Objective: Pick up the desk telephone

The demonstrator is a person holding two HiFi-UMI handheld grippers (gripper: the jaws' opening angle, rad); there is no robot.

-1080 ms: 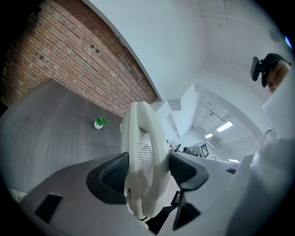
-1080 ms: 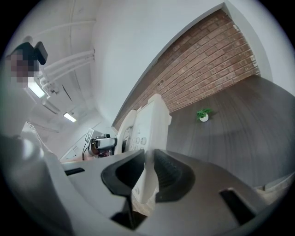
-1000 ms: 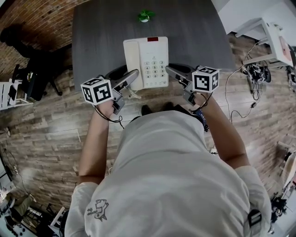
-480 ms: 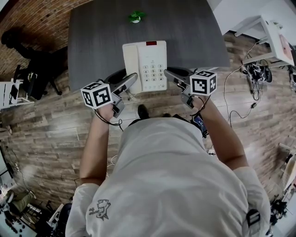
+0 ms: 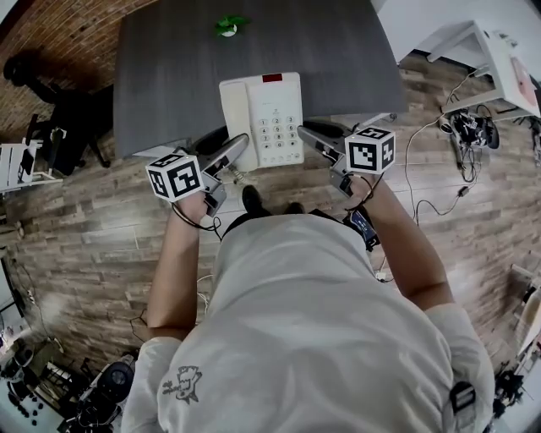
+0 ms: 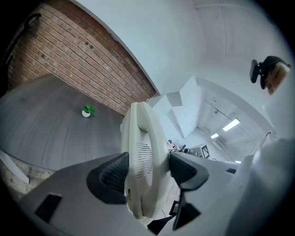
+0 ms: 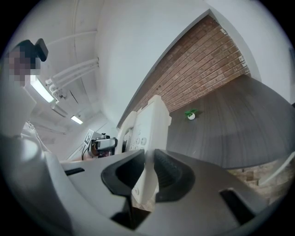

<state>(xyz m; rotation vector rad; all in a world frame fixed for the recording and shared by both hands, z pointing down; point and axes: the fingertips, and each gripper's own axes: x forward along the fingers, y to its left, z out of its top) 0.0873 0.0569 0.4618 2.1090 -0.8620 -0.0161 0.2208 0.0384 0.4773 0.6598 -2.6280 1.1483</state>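
A cream desk telephone (image 5: 262, 118) with a keypad and a handset on its left side is held over the near edge of the dark grey table (image 5: 169, 68). My left gripper (image 5: 239, 145) is shut on the telephone's left, handset side (image 6: 140, 161). My right gripper (image 5: 306, 135) is shut on the thin right edge of the telephone (image 7: 148, 138). In both gripper views the phone stands edge-on between the dark pads, pressed from both sides.
A small green plant in a white pot (image 5: 226, 26) stands at the table's far edge. Wood floor lies around the table, with a dark chair (image 5: 63, 127) at the left and cables (image 5: 469, 127) and a white stand at the right.
The telephone and both grippers have come back toward the person; the phone now overhangs the table's near edge. The grips are unchanged.
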